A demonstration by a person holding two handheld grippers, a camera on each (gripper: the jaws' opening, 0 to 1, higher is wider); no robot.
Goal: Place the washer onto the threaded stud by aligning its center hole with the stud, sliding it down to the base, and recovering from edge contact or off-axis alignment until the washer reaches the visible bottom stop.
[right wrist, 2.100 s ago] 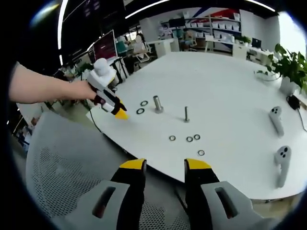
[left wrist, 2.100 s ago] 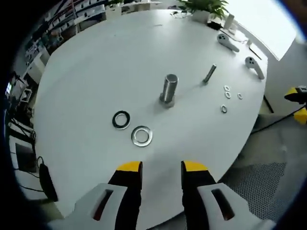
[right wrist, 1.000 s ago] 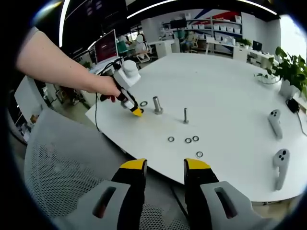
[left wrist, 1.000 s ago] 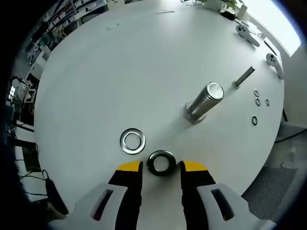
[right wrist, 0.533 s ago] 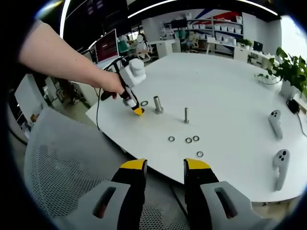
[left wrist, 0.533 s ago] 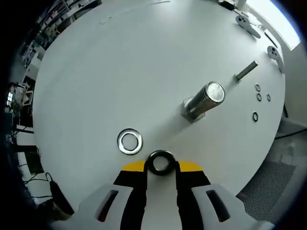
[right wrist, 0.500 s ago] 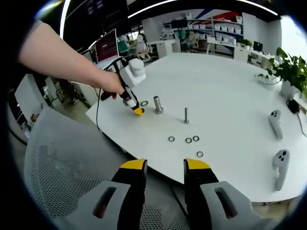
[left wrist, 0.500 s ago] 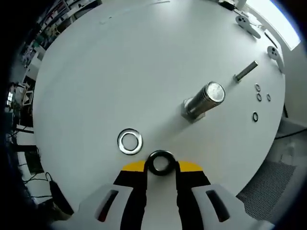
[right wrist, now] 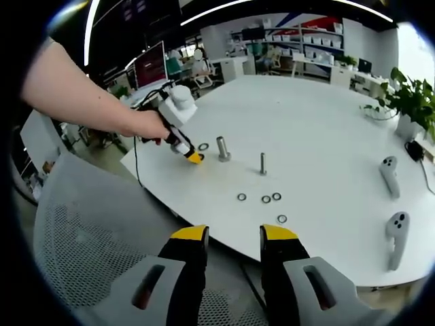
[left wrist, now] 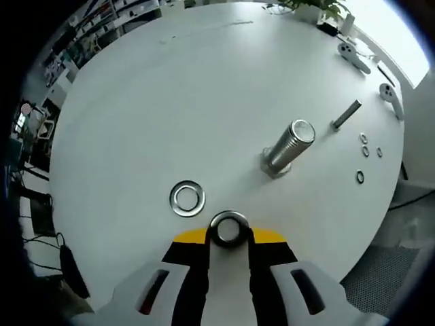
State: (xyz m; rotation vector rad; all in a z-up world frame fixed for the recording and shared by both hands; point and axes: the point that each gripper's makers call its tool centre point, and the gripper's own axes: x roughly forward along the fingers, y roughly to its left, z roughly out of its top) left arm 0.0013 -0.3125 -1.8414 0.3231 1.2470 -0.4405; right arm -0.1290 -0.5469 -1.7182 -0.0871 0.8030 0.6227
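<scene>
- Left gripper (left wrist: 228, 236) has its jaws pinched on the washer (left wrist: 228, 228) at the table's near edge; right gripper (right wrist: 229, 236) hangs parted, holding nothing.
- Lift it level, centre the hole over the threaded stud (left wrist: 288, 146) — don't clip the spare washer (left wrist: 187, 198).
- White round table (left wrist: 170, 95); office shelving behind.

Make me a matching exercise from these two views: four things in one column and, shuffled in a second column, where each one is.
1. dark washer
2. silver washer
3. large threaded stud
4. right hand-held gripper

A. standing upright on the table
B. lying flat on the table, free
C. open, off the table edge
D. between the left hand-held gripper's jaws

Pairs: 1-D, 2-B, 3-A, 4-C
</scene>
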